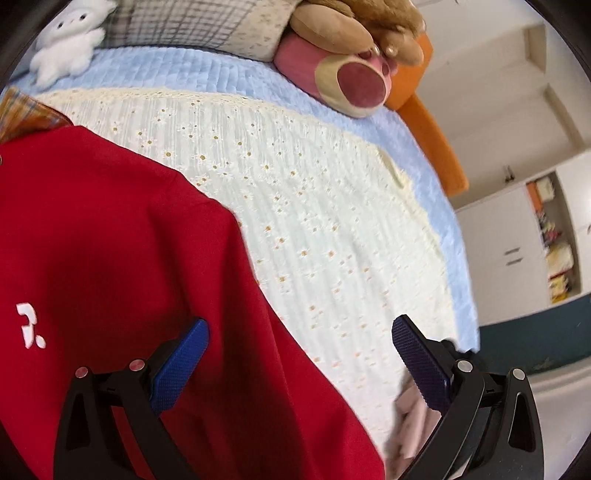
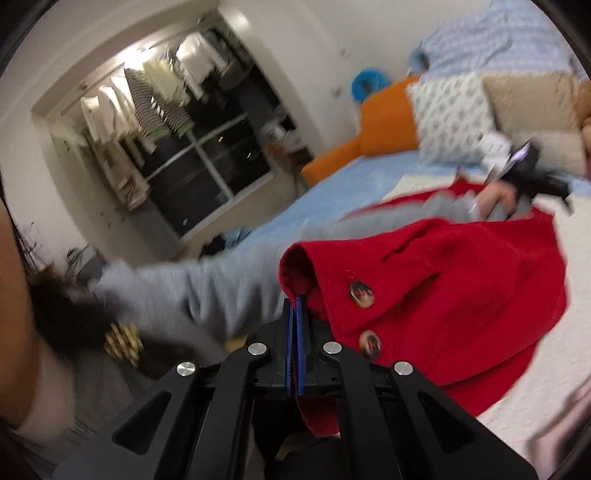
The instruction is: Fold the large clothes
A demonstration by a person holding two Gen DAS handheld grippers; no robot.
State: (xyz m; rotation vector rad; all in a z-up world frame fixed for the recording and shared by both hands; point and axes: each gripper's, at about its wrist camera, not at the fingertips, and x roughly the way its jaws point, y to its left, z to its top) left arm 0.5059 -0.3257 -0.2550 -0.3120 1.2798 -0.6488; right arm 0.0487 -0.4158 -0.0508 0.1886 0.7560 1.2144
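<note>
A large red garment (image 1: pixel 129 258) with a small white logo lies on the cream floral bedspread (image 1: pixel 295 192). My left gripper (image 1: pixel 299 328) is open just above the garment's right edge; its left finger is over the red cloth, its right finger over the bedspread. In the right wrist view my right gripper (image 2: pixel 294 306) is shut on an edge of the red garment (image 2: pixel 443 277) near two brown buttons, lifting it. The person's grey-sleeved arm and the left gripper (image 2: pixel 532 177) show far across the bed.
Pillows (image 1: pixel 207 26), a white plush (image 1: pixel 70 48) and a pink-brown plush (image 1: pixel 343 74) sit at the bed's head. An orange bed frame (image 1: pixel 432 140) runs along the side. White cabinets (image 1: pixel 517 236) stand beyond. A dark window with hanging clothes (image 2: pixel 166 122) is in the right wrist view.
</note>
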